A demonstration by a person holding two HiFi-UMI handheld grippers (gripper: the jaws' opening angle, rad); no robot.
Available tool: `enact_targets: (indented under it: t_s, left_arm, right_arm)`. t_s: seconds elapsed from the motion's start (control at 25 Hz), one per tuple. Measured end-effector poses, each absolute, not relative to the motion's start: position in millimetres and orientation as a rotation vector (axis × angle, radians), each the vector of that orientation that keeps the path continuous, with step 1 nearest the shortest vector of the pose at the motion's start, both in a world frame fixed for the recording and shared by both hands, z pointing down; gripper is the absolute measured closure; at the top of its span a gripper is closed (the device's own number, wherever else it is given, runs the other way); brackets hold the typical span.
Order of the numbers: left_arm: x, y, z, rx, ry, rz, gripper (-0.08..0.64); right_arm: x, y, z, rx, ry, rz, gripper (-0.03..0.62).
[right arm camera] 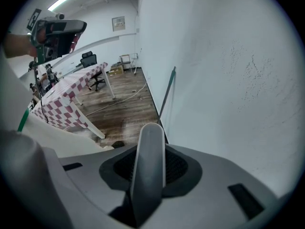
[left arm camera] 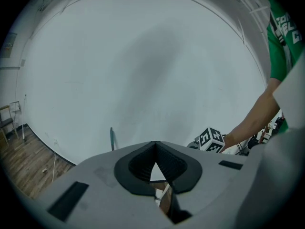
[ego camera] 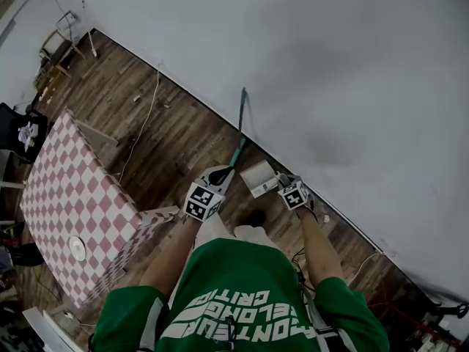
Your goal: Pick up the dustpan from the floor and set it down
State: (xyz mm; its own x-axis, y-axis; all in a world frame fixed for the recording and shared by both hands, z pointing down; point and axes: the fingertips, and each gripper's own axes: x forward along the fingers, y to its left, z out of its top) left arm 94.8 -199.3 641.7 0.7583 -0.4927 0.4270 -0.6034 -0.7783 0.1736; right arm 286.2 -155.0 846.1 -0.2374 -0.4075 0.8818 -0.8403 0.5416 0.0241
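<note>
The dustpan [ego camera: 256, 177] is a pale pan close to the foot of the white wall. Its grey handle [right arm camera: 148, 151] runs up between the jaws of my right gripper [ego camera: 283, 185], which is shut on it [right arm camera: 148, 171] and points steeply down. Whether the pan rests on the floor I cannot tell. My left gripper [ego camera: 218, 174] hovers just left of the pan, and its dark pads meet at the tip [left arm camera: 153, 149] with nothing between them. A teal broom handle [ego camera: 240, 123] leans on the wall beyond it [left arm camera: 112, 140], not held.
A table with a red-and-white checked cloth [ego camera: 66, 189] stands to the left with a white disc [ego camera: 77, 248] on it. A cable [ego camera: 139, 134] trails over the wooden floor. A black chair [ego camera: 18, 130] and wooden furniture [ego camera: 55, 46] stand at the far left.
</note>
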Motion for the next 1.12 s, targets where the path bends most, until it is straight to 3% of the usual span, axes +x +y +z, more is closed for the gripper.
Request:
enact_targets:
  t_s: [0.44, 1.12]
  left_arm:
    - [124, -189, 642, 2.675, -0.807, 0.539, 0.557]
    - [147, -177, 643, 2.746, -0.625, 0.537, 0.557]
  right_arm:
    - [298, -142, 837, 1.059, -1.895, 0.669, 0.411]
    - [309, -138, 739, 1.431, -2.003, 0.601, 0.402]
